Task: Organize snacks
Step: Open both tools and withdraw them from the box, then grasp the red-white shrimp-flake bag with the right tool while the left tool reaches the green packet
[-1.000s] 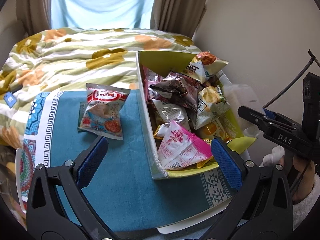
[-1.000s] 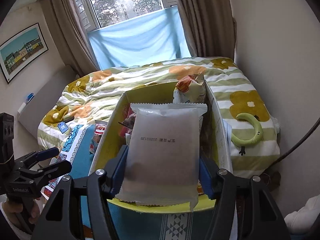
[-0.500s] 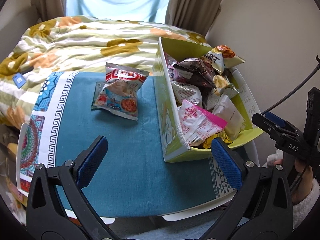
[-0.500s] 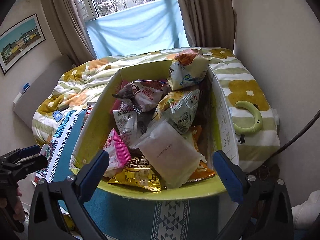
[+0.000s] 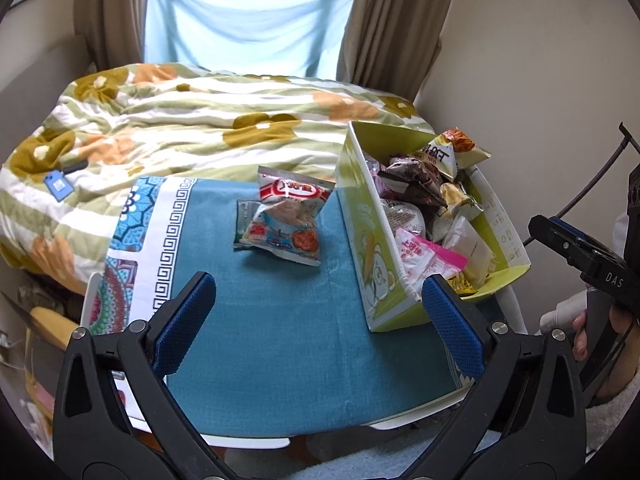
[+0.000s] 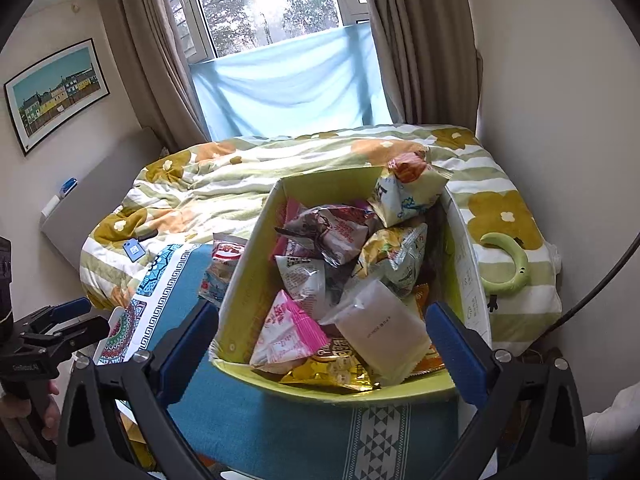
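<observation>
Holding both tools spread wide and empty, you kept the left gripper [image 5: 318,314] above the teal cloth [image 5: 280,340] and the right gripper [image 6: 322,344] over the near edge of the yellow-green box [image 6: 248,280]. The red-and-white snack bag [image 5: 286,220] lay on the cloth just left of the box; the pale packet [image 6: 382,330] rested inside on the heaped snacks, beside the pink packet [image 6: 286,330].

Snack packet [image 5: 286,220] lies on cloth [image 5: 280,340], left of box [image 5: 372,264].

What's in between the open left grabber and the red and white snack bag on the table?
Nothing but bare teal tablecloth lies between the left gripper and the red and white snack bag, as the left wrist view shows.
</observation>
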Demonstrator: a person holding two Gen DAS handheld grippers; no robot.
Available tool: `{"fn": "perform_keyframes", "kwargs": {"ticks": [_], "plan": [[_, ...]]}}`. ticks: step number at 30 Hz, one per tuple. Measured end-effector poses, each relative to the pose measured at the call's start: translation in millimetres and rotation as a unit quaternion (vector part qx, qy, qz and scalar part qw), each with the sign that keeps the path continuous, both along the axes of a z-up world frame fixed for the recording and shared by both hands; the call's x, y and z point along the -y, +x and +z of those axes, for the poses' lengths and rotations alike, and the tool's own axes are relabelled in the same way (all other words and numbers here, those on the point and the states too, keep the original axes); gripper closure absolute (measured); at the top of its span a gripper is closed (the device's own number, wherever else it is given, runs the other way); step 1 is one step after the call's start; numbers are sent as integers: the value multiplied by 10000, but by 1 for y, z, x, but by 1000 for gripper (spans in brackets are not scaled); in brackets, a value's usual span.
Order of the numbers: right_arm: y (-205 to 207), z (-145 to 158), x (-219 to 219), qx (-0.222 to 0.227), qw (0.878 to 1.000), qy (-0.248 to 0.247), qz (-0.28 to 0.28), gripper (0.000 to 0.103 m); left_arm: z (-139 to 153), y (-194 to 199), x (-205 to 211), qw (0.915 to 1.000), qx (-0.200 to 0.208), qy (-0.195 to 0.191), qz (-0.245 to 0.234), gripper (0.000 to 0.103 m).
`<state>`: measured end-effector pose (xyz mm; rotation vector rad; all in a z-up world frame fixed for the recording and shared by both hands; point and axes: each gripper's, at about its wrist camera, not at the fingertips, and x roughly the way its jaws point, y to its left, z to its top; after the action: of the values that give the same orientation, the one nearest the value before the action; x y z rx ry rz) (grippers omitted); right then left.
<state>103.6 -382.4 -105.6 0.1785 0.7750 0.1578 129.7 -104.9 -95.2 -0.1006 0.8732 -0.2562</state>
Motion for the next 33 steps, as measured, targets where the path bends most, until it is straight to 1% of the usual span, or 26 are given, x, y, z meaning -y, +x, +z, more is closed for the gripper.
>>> {"fn": "perform_keyframes", "kwargs": {"ticks": [4, 6, 8, 10, 17, 23, 27, 31, 33], "plan": [[-2, 10, -28, 58, 10000, 62, -52, 0, 7, -1, -32, 9999, 67, 102, 29, 1], [-2, 14, -46, 88, 9999, 108, -42, 0, 9, 0, -49, 9996, 124, 246, 84, 1], [-2, 17, -66, 110, 9999, 78, -30, 0, 10, 2, -65, 9991, 159, 379, 97, 1], [-1, 19, -86, 105, 9999, 40, -46, 0, 12, 5, -80, 9989, 198, 413, 82, 1], [-5, 13, -149, -79, 9999, 63, -119, 0, 9, 20, -124, 9995, 175, 228, -150, 1], [4, 8, -188, -265, 9993, -7, -262, 0, 3, 39, -159, 9992, 93, 103, -382, 1], [12, 4, -212, -264, 9985, 27, -476, 0, -7, 60, -182, 9988, -28, 50, -487, 1], [25, -7, -231, -391, 9973, 54, -627, 0, -20, 79, -198, 9988, -118, 58, -482, 1], [34, -14, -239, -445, 9966, 25, -688, 0, -28, 89, -203, 9988, -173, -5, -461, 1]]}}
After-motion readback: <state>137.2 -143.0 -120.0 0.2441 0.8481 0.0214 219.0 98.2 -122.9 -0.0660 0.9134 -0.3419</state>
